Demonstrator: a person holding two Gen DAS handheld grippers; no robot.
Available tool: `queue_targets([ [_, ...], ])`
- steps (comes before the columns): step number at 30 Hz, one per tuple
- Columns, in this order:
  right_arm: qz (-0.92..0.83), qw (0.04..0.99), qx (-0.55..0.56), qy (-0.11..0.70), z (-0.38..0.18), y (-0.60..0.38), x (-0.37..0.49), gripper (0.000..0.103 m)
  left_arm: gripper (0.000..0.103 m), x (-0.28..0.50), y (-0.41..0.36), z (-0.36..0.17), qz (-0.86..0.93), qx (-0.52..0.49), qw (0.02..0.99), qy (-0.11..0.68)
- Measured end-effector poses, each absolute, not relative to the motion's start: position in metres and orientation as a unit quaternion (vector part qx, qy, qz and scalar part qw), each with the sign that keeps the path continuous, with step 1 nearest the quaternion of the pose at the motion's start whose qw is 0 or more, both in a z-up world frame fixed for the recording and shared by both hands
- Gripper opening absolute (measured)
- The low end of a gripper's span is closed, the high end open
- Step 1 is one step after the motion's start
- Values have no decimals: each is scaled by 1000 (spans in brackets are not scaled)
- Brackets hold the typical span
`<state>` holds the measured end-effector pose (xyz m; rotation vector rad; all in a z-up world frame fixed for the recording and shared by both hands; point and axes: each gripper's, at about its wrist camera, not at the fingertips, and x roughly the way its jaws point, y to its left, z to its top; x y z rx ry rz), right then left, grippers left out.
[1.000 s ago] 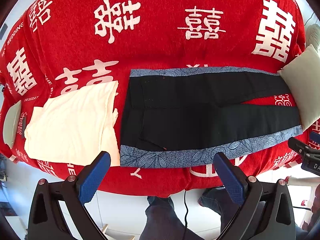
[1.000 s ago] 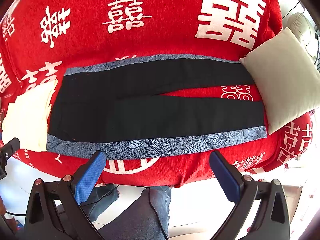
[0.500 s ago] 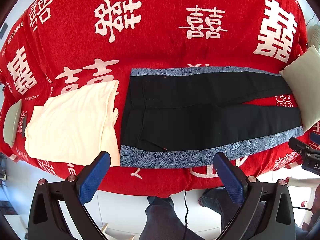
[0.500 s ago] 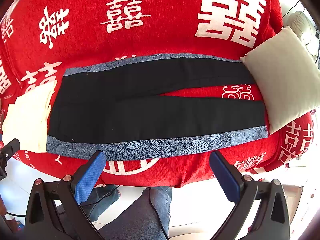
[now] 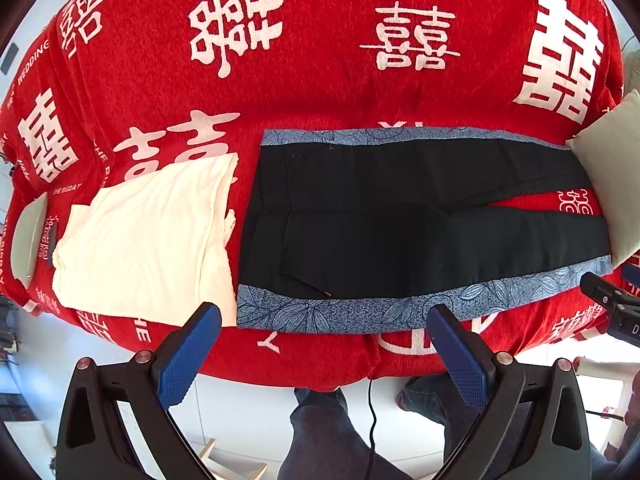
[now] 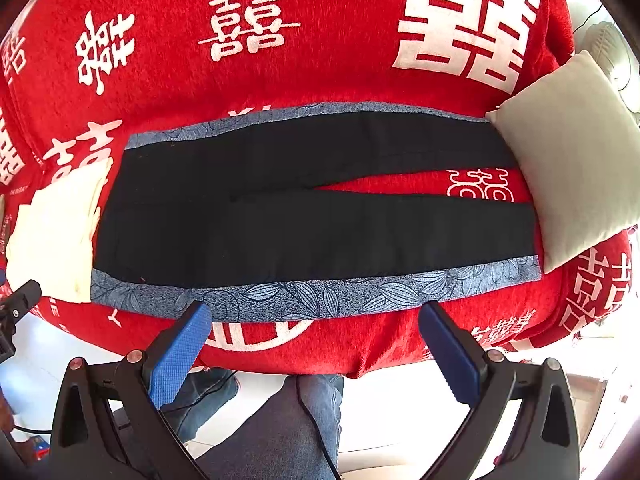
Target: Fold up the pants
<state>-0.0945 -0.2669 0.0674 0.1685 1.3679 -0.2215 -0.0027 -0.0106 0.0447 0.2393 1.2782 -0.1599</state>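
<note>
Black pants (image 5: 400, 216) with blue leaf-patterned side stripes lie flat on a red blanket (image 5: 320, 60), waist to the left, both legs running right; they also show in the right wrist view (image 6: 312, 216). My left gripper (image 5: 324, 316) is open and empty, hovering at the near striped edge by the waist end. My right gripper (image 6: 316, 316) is open and empty, above the near striped edge at mid-leg. The leg ends reach under a pale cushion (image 6: 568, 168).
A folded cream garment (image 5: 148, 236) lies left of the waist. The pale cushion (image 5: 612, 176) sits at the right. A grey pad (image 5: 28, 240) lies at the far left edge. The blanket's front edge drops to a white floor, where the person's legs (image 6: 288, 424) stand.
Both grippers have moved slightly closer to the near edge of the pants. The pants have not moved.
</note>
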Motion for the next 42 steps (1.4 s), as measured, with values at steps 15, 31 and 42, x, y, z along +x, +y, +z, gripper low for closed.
queue_targets([
  [15,-69,760,81,641,58,-301,-87,103,103,-32,-42,44,-29,82,783,615],
  [31,-76,740,80,664,33,-320,-83,103,103,-34,-48,29,-35,71,772,631],
  [42,19,735,298,609,-27,-283,-99,102,103,-16,17,-65,-72,-29,748,659],
])
